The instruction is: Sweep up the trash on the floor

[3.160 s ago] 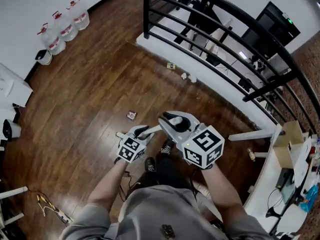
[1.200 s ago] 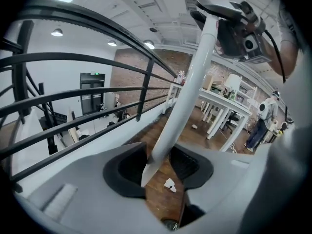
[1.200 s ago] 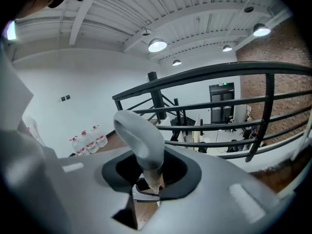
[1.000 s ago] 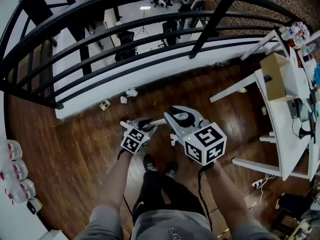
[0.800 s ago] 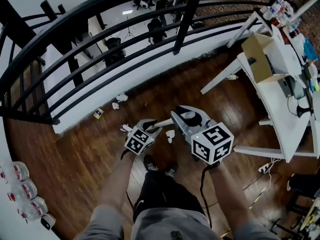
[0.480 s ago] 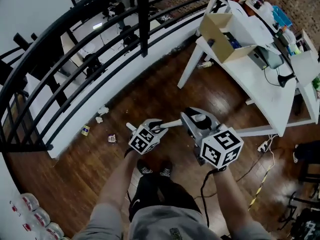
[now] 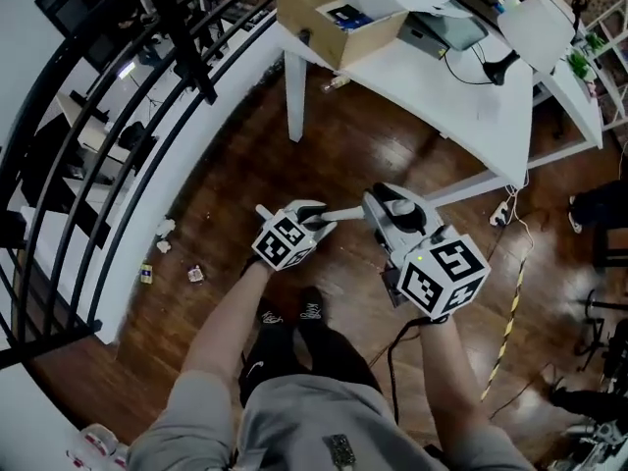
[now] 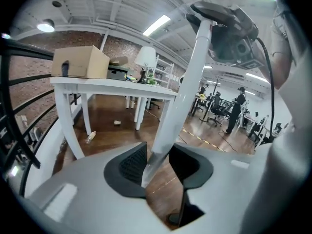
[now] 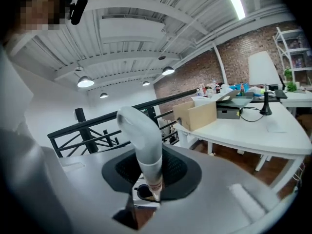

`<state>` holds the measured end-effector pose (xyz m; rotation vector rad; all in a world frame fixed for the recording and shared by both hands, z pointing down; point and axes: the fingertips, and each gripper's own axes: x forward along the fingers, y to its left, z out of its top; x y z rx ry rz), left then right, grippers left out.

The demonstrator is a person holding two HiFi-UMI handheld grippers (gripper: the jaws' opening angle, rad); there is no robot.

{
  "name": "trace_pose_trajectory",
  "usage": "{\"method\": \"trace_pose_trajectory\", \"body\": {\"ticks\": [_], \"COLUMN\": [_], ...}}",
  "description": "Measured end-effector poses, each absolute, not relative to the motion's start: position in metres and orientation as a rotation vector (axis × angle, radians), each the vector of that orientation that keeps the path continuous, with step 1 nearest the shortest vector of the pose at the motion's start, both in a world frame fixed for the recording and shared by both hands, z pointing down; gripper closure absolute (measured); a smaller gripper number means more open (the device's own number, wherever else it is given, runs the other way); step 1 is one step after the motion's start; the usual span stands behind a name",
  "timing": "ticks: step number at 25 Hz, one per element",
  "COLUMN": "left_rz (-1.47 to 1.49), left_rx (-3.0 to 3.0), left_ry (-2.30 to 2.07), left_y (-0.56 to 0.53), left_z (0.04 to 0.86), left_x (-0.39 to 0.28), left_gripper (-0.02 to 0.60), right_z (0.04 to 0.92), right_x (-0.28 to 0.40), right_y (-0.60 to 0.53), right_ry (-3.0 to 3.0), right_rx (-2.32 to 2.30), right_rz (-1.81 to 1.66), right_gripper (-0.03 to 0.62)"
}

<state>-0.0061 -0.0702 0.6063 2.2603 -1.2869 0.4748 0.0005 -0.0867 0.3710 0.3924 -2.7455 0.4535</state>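
Fingers point(image 8: 127, 165) of the left gripper point(image 8: 158, 164) are clamped on a thin white pole point(image 8: 181, 87), which rises out of the pads and slants up and right across that view. Fingers point(image 9: 176, 172) of the right gripper point(image 9: 151, 177) are clamped low on a white round-topped tube handle point(image 9: 145, 140), with a small printed label just above the pads. Can't tell if pole and handle belong to one tool.

Head view: both grippers are out in front of the person, near each other. The pole spans between them, its end poking out past the left one.

Trash is on the dark wooden plank floor point(image 7: 245, 155), along the base of the black metal railing point(image 7: 108, 116): two crumpled white paper bits point(image 7: 164, 229), a small yellow-and-blue packet point(image 7: 146, 275) and a small pale wrapper point(image 7: 195, 275). All are well apart from both grippers, off to the left. A clear plastic bottle point(image 8: 90, 137) lies on the floor just beside a leg of the white table point(image 8: 112, 84). An open brown cardboard box point(image 7: 329, 8) sits on the table corner.
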Motion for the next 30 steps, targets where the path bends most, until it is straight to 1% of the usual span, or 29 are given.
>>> {"method": "trace_pose_trajectory", "body": {"ticks": [4, 7, 10, 14, 17, 20, 24, 30], "left_rz": [0.502, 0.457, 0.438, 0.427, 0.452, 0.498, 0.517, 0.572], "left_rx": [2.291, 2.285, 2.274, 2.313, 2.311, 2.300, 2.278, 2.205], "left_ry": [-1.161, -1.080, -1.029, -0.978, -0.957, -0.939, -0.976, -1.048], "left_y": [-0.078, -0.076, -0.065, -0.052, -0.032, 0.002, 0.041, 0.104], "left_z": [0.632, 0.657, 0.680, 0.685, 0.688, 0.689, 0.691, 0.701], "left_x": [0.037, 0.059, 0.070, 0.074, 0.055, 0.026, -0.033, -0.122], "left_gripper": [0.442, 0.434, 0.431, 0.431, 0.431, 0.433, 0.433, 0.433], "right_z": [0.395, 0.418, 0.441, 0.448, 0.453, 0.454, 0.455, 0.470], "right_x": [0.032, 0.046, 0.050, 0.058, 0.044, 0.014, -0.043, -0.118], "right_y": [-0.090, -0.087, -0.076, -0.073, -0.057, -0.025, 0.014, 0.069], "right_ry": [-2.716, -2.675, -2.642, -2.628, -2.611, -2.614, -2.626, -2.616], "right_rx": [0.471, 0.534, 0.570, 0.673, 0.697, 0.668, 0.592, 0.492], "right_rz": [0.476, 0.473, 0.489, 0.556, 0.606, 0.618, 0.612, 0.692], "right_gripper": [0.519, 0.519, 0.519, 0.519, 0.517, 0.517, 0.517, 0.517]}}
